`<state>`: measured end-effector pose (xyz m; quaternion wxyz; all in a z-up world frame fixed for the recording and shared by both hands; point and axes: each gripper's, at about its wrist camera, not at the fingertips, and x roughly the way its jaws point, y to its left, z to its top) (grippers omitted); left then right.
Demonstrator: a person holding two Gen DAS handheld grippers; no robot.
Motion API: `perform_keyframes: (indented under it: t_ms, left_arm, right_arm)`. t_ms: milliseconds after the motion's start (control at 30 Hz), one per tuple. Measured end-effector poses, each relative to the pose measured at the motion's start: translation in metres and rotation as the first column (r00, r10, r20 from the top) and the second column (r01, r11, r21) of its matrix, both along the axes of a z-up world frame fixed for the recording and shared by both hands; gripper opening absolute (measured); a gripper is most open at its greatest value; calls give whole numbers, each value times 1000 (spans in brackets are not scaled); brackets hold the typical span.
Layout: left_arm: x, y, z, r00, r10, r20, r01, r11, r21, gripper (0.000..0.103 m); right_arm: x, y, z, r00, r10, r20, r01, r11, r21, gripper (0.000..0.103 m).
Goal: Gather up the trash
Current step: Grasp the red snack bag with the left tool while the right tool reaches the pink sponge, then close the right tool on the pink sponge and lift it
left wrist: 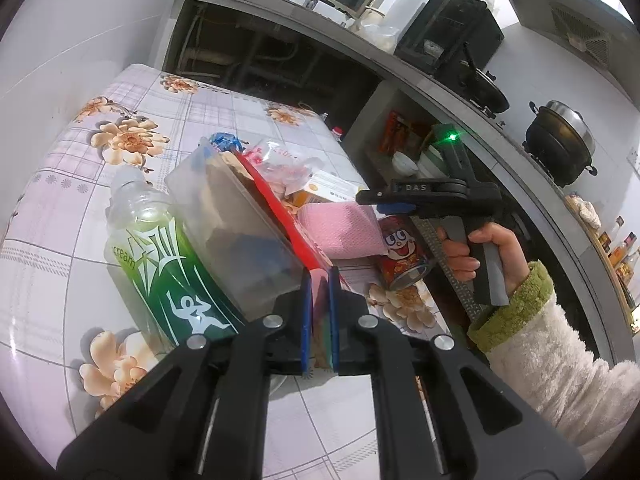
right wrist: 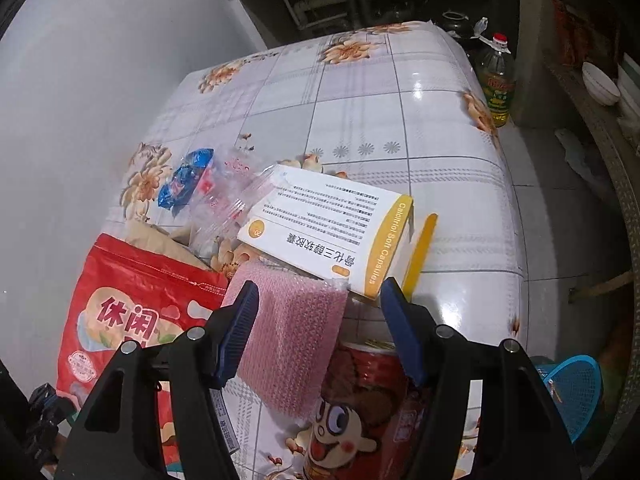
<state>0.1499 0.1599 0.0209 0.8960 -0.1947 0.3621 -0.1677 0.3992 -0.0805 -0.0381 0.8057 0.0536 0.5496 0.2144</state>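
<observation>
The left claw [left wrist: 320, 312] was pinched tight on the edge of a red snack bag [right wrist: 132, 304]. One green drink bottle [left wrist: 160, 264] lay just left of it. The right claw [right wrist: 320, 328] stood half open over one pink bubble-wrap piece [right wrist: 292, 336] and one red cartoon can [right wrist: 360, 412], touching neither. One white and yellow pill box [right wrist: 320, 228] lay just beyond, on the flowered tablecloth [right wrist: 400, 120].
</observation>
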Motion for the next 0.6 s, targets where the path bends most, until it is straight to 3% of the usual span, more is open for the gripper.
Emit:
perform_keyframes:
  t_ms: [200, 600]
  left_arm:
    - [-1, 0, 0, 1000, -1, 1, 1, 1000, -3, 6]
    - [-3, -1, 3, 1000, -5, 18, 5, 1000, -4, 6]
  right_arm:
    - [3, 6, -2, 999, 11, -32, -10, 1000, 24, 62]
    - [-26, 12, 21, 997, 66, -33, -55, 963, 265, 57]
